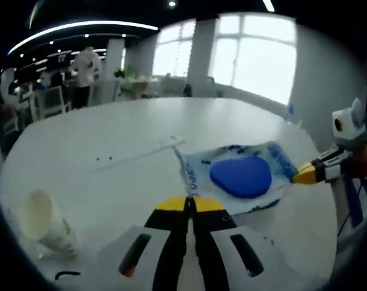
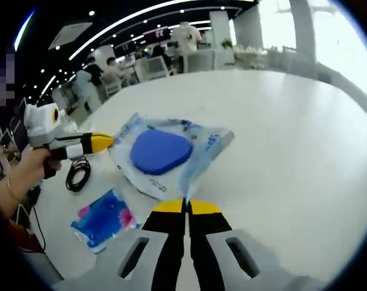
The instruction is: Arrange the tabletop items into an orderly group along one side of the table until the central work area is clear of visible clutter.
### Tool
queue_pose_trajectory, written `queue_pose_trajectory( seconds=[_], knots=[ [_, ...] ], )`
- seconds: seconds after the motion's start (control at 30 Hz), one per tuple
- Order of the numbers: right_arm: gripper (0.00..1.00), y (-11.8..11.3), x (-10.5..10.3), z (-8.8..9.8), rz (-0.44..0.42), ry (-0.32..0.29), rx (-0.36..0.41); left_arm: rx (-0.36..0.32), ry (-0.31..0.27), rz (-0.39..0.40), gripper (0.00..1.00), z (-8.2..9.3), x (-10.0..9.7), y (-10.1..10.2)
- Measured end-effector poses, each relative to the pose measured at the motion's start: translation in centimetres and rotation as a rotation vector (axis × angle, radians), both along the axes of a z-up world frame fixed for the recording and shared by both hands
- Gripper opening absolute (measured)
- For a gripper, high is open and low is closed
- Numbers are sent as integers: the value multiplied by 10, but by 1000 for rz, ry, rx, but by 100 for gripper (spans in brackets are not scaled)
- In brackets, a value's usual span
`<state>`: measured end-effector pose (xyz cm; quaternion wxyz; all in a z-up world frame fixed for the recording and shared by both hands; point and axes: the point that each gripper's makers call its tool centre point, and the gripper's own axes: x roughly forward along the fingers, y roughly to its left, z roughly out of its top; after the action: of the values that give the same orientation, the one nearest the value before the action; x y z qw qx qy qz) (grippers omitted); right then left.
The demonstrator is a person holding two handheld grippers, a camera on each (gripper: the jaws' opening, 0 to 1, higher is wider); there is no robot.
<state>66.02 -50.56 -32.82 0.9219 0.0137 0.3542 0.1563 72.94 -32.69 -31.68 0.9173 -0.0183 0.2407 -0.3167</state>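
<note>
While both tongs [image 1: 189, 203] pinch it, pouch [image 1: 241, 176] between

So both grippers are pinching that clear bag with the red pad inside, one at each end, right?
Not quite: the pad inside the clear bag is blue, not red, as the right gripper view shows. The rest holds: the right gripper pinches one end and the left gripper the other.
</note>
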Motion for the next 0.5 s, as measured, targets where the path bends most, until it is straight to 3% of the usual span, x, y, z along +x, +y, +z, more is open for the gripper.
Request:
queue_pose_trajectory(
  seconds=[0.13,0.5],
  knots=[
    [1,9,7,2,12,-8,16,-3,-4,24,0,1,0,11],
    [1,29,30,-1,65,-30,-27,4,-15,98,0,1,-4,37]
  ],
)
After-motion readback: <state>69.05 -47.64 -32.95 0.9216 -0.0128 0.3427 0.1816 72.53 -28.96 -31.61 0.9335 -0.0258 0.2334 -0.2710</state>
